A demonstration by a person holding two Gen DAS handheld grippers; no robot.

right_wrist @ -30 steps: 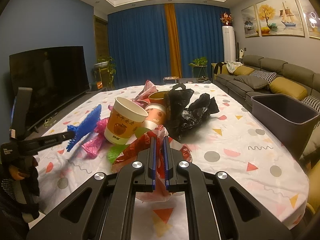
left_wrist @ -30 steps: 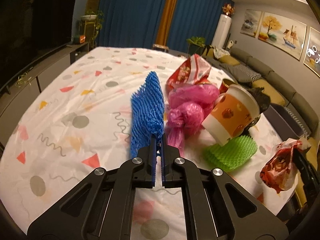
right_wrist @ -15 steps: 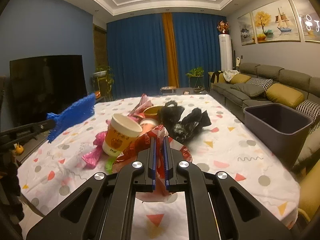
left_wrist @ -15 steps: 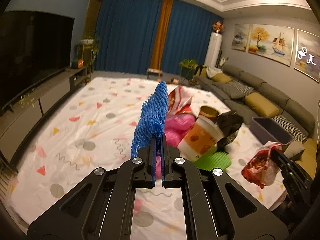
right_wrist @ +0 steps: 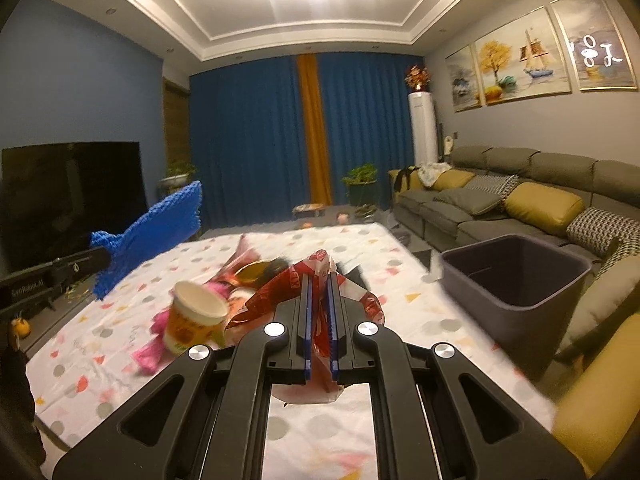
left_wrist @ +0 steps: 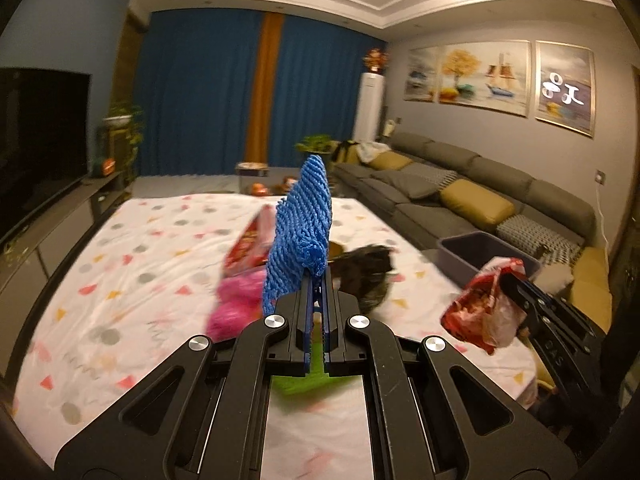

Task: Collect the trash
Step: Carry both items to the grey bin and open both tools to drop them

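Note:
My left gripper (left_wrist: 317, 280) is shut on a blue foam net (left_wrist: 301, 228) and holds it high above the table; it also shows at the left of the right wrist view (right_wrist: 152, 232). My right gripper (right_wrist: 319, 280) is shut on a red and white crumpled wrapper (right_wrist: 312, 292), which shows in the left wrist view (left_wrist: 484, 308) held in the air. A grey trash bin (right_wrist: 516, 280) stands off the table's right edge, also in the left wrist view (left_wrist: 476, 252).
On the patterned tablecloth (right_wrist: 384, 256) lie a paper cup (right_wrist: 192, 320), a pink bag (left_wrist: 236, 304), a red snack bag (left_wrist: 248, 248), a black bag (left_wrist: 368, 276) and a green foam net (left_wrist: 308, 380). A sofa (right_wrist: 520, 208) runs along the right wall. A TV (right_wrist: 68, 196) stands left.
Both grippers have risen well above the table with their loads and swung right, so the bin is closer in view. The trash pile on the table has stayed put.

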